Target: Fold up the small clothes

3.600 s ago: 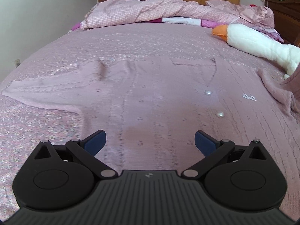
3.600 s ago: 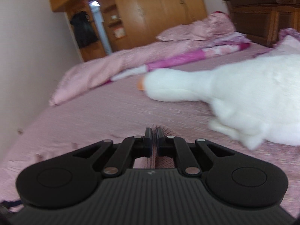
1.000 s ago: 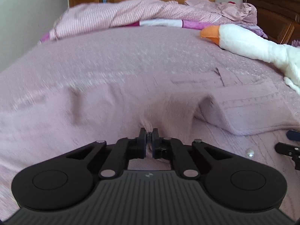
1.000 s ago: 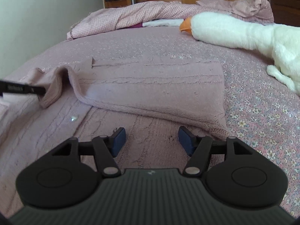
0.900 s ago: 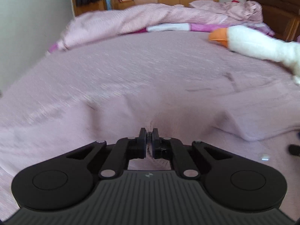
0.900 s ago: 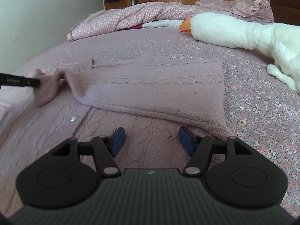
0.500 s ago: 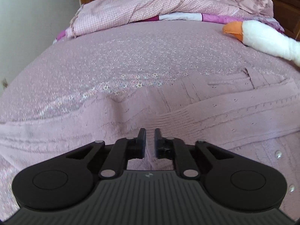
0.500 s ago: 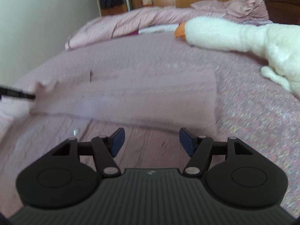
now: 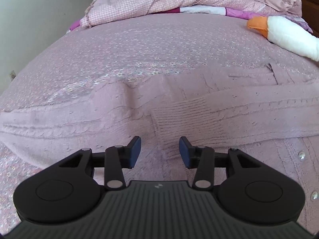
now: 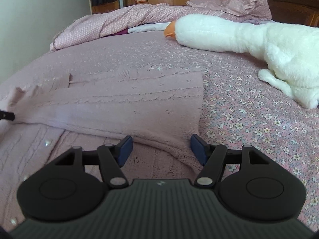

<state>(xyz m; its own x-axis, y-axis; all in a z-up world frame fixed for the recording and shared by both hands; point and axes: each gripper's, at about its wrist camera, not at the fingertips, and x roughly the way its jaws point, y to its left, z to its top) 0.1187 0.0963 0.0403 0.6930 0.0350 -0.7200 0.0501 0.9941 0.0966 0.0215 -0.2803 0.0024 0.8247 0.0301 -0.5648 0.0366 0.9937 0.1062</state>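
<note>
Hovering with jaws parted and empty, the left gripper [image 9: 159,151] and right gripper [image 10: 160,149] flank a pink knit cardigan [image 10: 123,103] spread mid-bed [image 10: 249,119], sleeve laid across its body, apparently mid-fold.

one pink knitted cardigan [image 9: 199,111] and one white plush goose [image 10: 249,37]. one crumpled checked quilt [image 9: 159,0], upper frame. two grippers, left gripper [image 9: 159,152] and right gripper [image 10: 160,149].
</note>
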